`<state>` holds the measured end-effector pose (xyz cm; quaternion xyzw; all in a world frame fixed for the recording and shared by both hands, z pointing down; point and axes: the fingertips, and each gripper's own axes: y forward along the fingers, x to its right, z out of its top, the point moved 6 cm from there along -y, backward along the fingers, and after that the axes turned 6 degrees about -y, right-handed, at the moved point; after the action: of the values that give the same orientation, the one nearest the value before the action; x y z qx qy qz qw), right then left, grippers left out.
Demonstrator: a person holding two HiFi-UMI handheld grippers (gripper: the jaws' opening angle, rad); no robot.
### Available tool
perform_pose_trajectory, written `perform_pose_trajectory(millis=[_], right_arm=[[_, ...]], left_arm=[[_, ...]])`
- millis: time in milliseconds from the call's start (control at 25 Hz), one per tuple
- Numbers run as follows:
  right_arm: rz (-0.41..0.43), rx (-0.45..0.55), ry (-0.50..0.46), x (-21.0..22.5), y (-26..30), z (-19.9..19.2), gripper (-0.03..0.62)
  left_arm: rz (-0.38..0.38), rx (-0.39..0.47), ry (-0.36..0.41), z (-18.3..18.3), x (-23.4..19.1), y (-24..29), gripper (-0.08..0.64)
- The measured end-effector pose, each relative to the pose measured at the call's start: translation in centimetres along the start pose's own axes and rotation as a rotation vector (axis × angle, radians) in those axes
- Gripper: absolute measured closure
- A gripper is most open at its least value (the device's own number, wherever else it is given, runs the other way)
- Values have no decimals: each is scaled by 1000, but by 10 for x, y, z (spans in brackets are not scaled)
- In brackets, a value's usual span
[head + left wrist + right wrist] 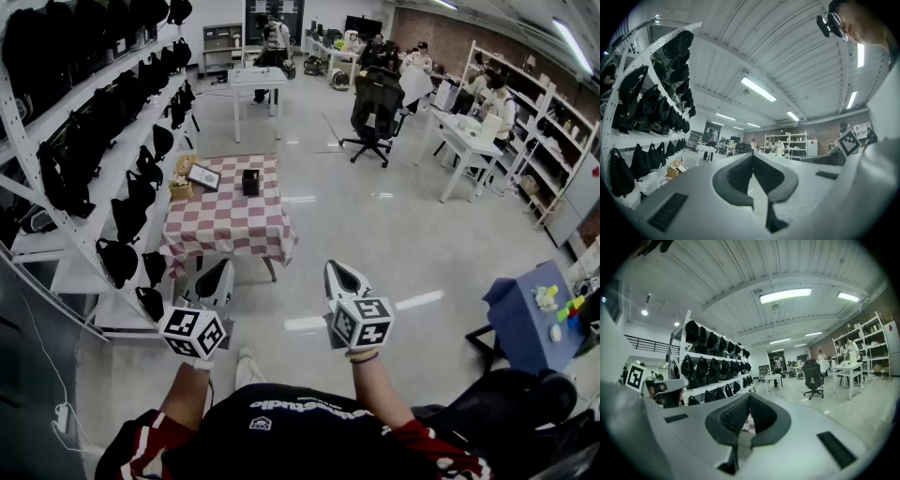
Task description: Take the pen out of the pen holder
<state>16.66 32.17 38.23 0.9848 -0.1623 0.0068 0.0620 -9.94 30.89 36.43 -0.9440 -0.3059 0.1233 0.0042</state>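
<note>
Red-and-white checked cloth covers the one desk (225, 225), where a single black pen holder (250, 181) stands, its pen too small to make out. Well apart from it, the left gripper (223, 267) and right gripper (335, 270) each hold their jaws together, empty.

A small table (271, 269) stands on the pale, shiny floor (375, 234) in the left middle of the head view, just beside the white shelf rack (94, 192) that runs along the left edge. A red and white checked cloth (230, 227) covers the table top and hangs down over its sides. On the far part of the cloth stands a black pen holder (250, 181). To its left lies a flat dark-framed item (204, 176), and a small tan box (180, 189) sits at the left edge
</note>
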Motion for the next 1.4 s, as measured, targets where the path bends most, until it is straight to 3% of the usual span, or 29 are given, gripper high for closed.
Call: perform_pose_trajectory(millis=[440, 1000, 1400], right_arm=[[-10, 12, -13, -2, 4, 4, 595], [-13, 36, 42, 12, -2, -2, 591], [15, -9, 44, 15, 31, -16, 591]], left_arm=[[1, 4, 3, 3, -1, 1, 555], [4, -28, 5, -5, 11, 4, 555], [36, -51, -22, -20, -20, 22, 555]])
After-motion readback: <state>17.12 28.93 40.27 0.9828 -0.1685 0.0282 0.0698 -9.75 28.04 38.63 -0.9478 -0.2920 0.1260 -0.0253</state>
